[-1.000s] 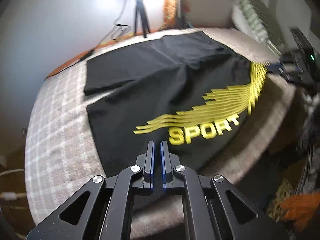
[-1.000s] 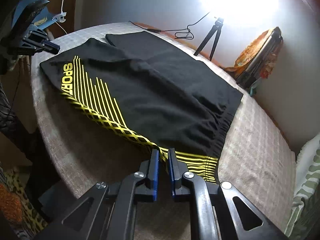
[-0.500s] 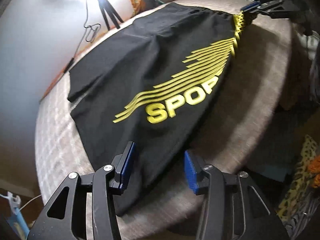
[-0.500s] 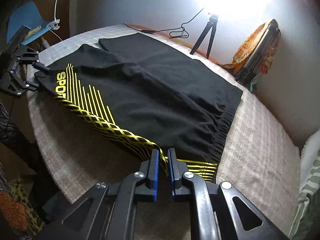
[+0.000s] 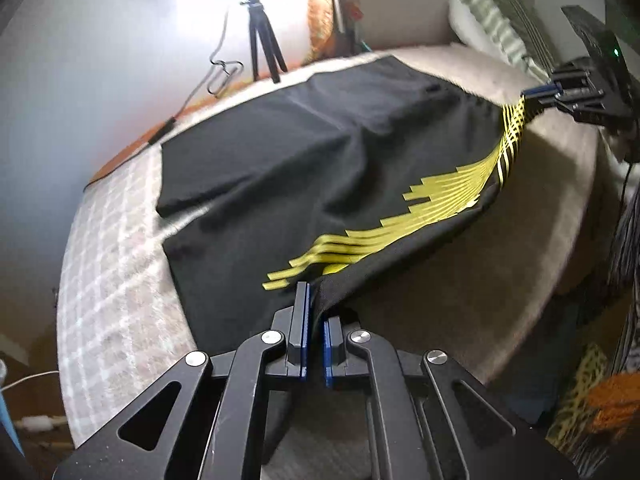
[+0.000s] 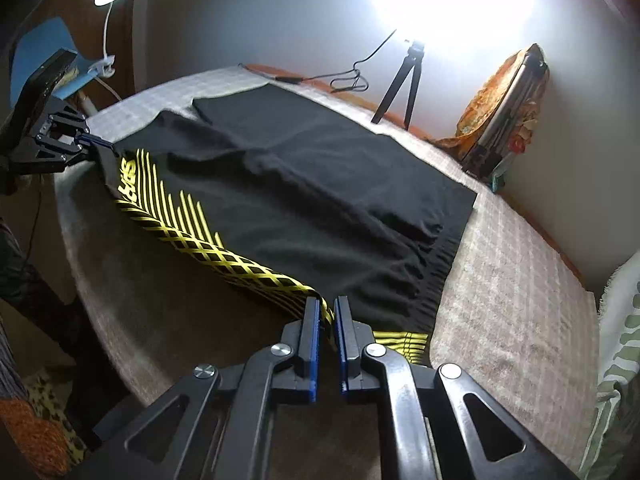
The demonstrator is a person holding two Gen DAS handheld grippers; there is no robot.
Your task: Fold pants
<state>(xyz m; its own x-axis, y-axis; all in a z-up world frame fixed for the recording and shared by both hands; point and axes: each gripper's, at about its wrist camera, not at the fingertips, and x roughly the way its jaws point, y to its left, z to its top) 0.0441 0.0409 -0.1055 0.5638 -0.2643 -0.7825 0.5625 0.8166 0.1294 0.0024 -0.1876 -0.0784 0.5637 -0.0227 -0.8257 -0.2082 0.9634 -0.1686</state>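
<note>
Already both grippers are pinching cloth. Low in the left wrist view, the left gripper (image 5: 314,312) has its blue pads pressed together on the hem corner of the black sport shorts with yellow stripe print (image 5: 320,168), and the fabric rises in a small tent from its jaws. In the right wrist view, the right gripper (image 6: 326,316) is likewise clamped on the yellow-striped waistband corner at lower centre. Each gripper also shows in the other's view: the right one at the upper right edge, the left one at the far left.

The shorts lie spread on the pale checked blanket (image 5: 112,280) covering a rounded bed, their near side edge stretched between the two grips and lifted slightly. Their long axis runs from the waistband at the right gripper to the leg hems at the left one, diagonally across both frames.

To fold well, I judge both hands should lift together, keep that edge taut and level, and carry it over to the far edge, near the black tripod (image 5: 262,36), so the legs stack squarely without wrinkles.
</note>
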